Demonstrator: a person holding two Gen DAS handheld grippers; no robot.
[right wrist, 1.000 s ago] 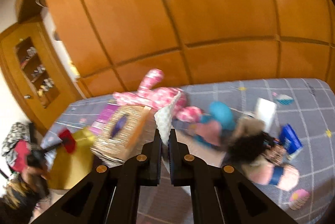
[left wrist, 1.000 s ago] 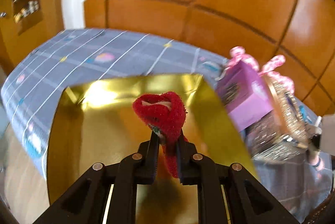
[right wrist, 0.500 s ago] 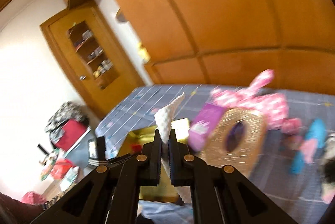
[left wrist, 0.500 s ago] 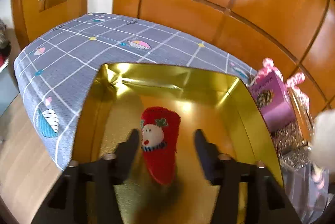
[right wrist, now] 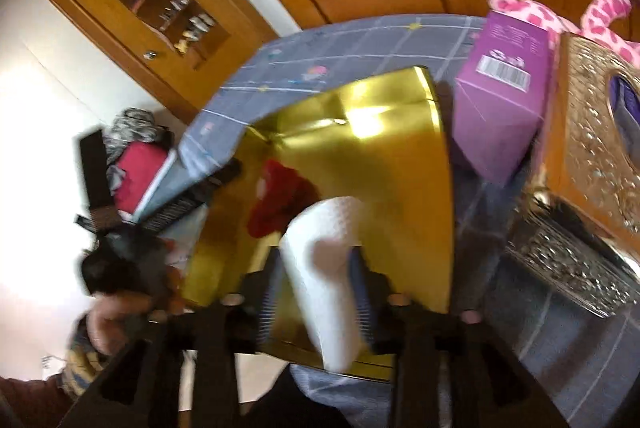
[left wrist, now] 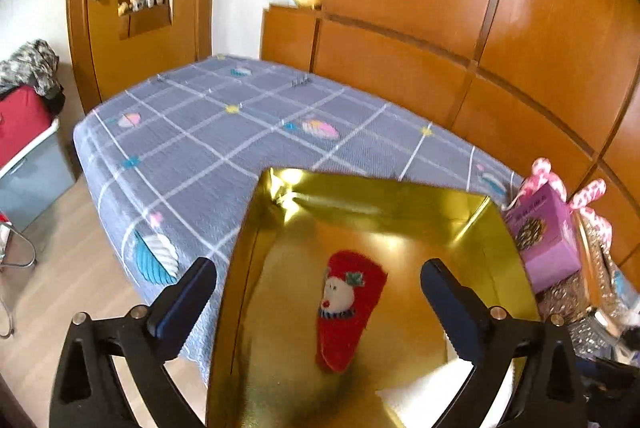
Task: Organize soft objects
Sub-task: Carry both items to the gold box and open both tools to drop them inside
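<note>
Left gripper [left wrist: 318, 292]: jaws just opening wide, hanging empty over the red snowman sock [left wrist: 348, 312] lying in the gold box [left wrist: 400, 195].
Right gripper [right wrist: 316, 292]: jaws just opening, blurred, loosening around the white sock [right wrist: 324, 260] above the box's near edge.
Handling: socks looking light and limp; pinching mid-body is suiting them.

Ahead of the left claw [left wrist: 318, 302] the gold box [left wrist: 372, 191] lies open-topped, with only the red sock [left wrist: 348, 312] on its floor. To its right a purple carton [left wrist: 546, 240] crowds the box wall; to its left the grey bedspread [left wrist: 224, 135] is free.

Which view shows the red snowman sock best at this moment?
The left wrist view: the red sock lies face up in the gold box, its snowman patch plain. In the right wrist view the red sock is blurred, partly behind the white sock.
</note>
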